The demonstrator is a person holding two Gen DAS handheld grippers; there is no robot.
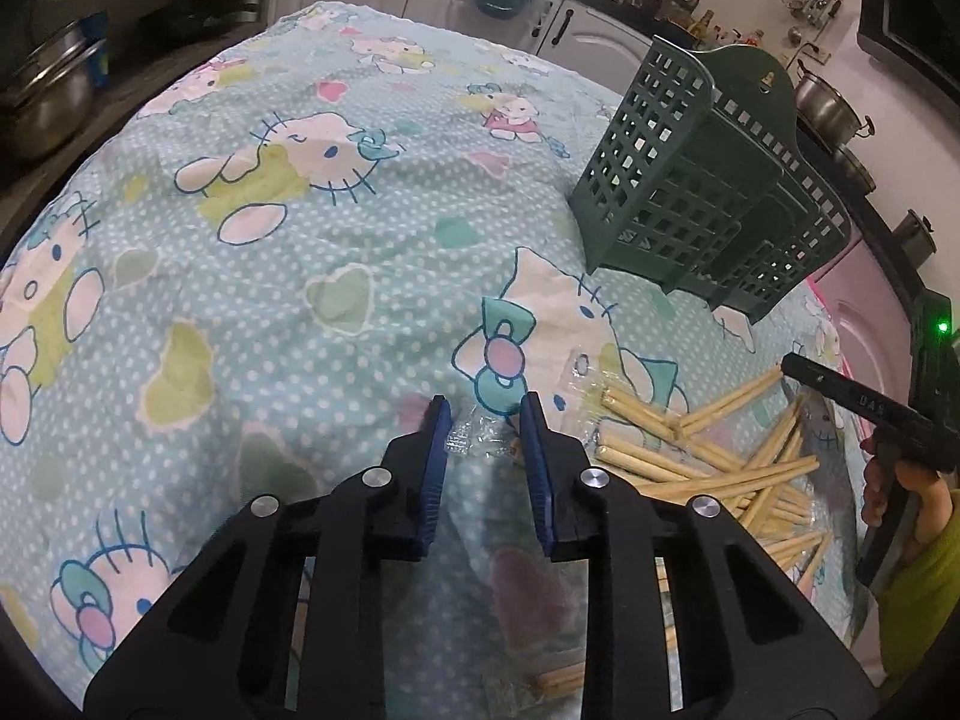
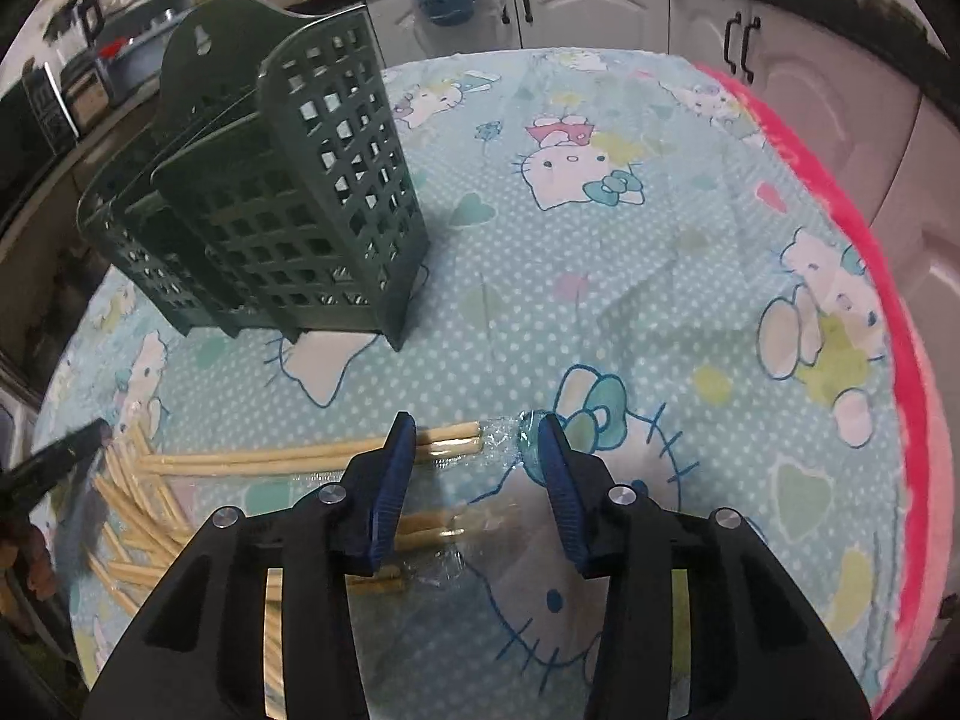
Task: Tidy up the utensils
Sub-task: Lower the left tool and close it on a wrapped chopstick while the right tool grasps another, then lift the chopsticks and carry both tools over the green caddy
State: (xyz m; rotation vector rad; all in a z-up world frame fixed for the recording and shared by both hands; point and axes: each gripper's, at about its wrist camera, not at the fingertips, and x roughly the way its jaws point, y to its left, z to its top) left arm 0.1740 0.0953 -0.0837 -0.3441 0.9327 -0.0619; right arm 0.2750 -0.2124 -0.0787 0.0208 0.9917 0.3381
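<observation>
Pale wooden chopsticks (image 1: 720, 456) lie in a loose heap inside a torn clear plastic wrapper (image 1: 480, 438) on the cartoon-cat tablecloth (image 1: 300, 240). My left gripper (image 1: 485, 414) stands at the wrapper's crumpled left end, its jaws narrow and the film between the blue pads, which do not visibly press it. My right gripper (image 2: 477, 429) is open over the other end of the wrapper (image 2: 510, 438), with chopstick tips (image 2: 450, 441) between its fingers. A dark green slotted utensil holder (image 1: 690, 180) (image 2: 288, 210) stands upright behind the heap (image 2: 180, 468).
A person's hand (image 1: 900, 480) in a green sleeve holds the right gripper's handle. Steel pots (image 1: 48, 96) sit on the dark counter at the left. White cabinets (image 2: 588, 0) run along the back. A pink edge (image 2: 900, 300) borders the cloth on the right.
</observation>
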